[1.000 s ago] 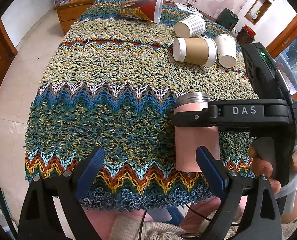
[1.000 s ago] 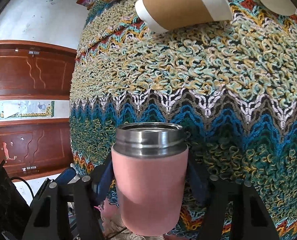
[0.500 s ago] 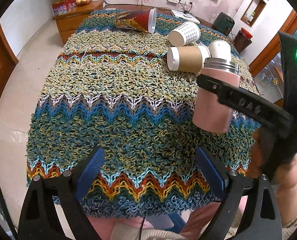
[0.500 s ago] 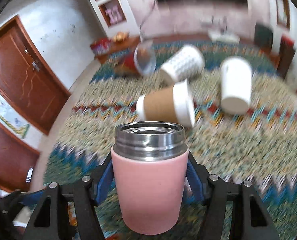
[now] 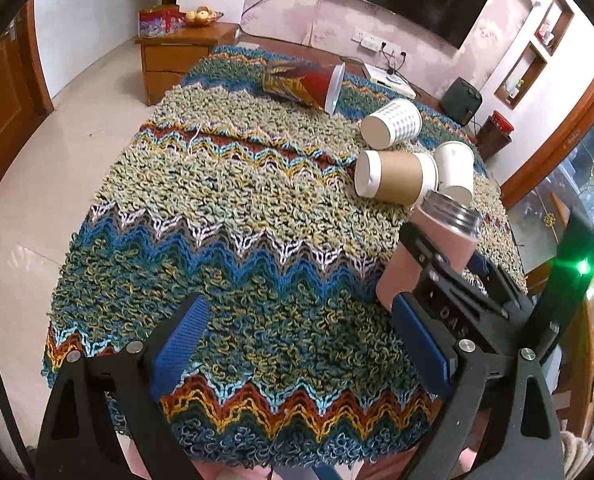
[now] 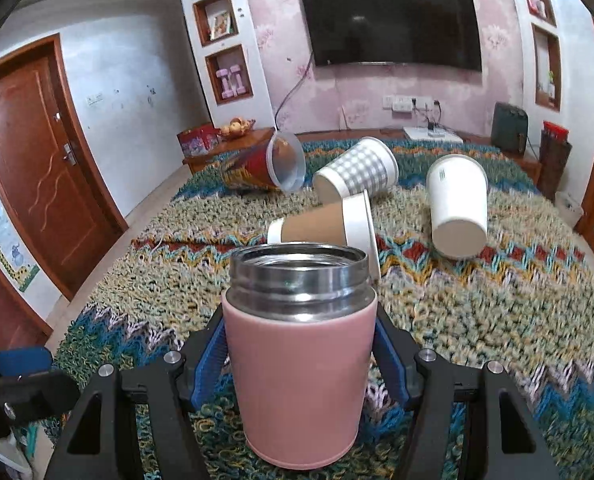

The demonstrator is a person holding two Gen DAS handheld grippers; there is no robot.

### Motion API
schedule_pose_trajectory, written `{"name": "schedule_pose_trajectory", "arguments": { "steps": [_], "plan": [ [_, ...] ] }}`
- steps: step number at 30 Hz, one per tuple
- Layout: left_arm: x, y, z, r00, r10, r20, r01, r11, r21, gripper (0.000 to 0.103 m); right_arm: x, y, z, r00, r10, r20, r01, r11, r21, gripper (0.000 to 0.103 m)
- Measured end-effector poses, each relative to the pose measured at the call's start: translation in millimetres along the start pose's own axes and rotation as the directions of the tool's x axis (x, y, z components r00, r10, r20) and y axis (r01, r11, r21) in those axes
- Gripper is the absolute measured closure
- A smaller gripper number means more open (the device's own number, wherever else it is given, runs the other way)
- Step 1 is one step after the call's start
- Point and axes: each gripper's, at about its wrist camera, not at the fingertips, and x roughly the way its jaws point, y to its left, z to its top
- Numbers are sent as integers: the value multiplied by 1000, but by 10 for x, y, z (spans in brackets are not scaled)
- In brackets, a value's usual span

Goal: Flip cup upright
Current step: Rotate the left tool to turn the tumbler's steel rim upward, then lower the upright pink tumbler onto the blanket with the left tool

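Pink cup (image 6: pixel 299 380) with steel rim, mouth up, clamped at its sides between my right gripper (image 6: pixel 299 360) pads, low over the woven cloth (image 6: pixel 497 320). Seen from my left gripper (image 5: pixel 297 340), it tilts slightly; that gripper hangs wide open, holding nothing

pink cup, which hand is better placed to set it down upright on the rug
Right. The right claw is already shut on the pink cup, steel mouth up, low over the woven rug. The left claw is open and empty, beside it.
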Motion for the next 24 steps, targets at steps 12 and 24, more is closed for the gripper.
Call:
{"name": "schedule_pose_trajectory", "arguments": {
  "steps": [12,24],
  "plan": [
    [-17,-104,-3,999,-23,23,22,999,23,9,-188,129,-220,1000,-24,-3,24,998,-55,36],
    [-4,-164,-22,999,-33,24,32,999,43,9,-215,224,-287,999,-49,5,49,993,-106,36]
  ]
}}
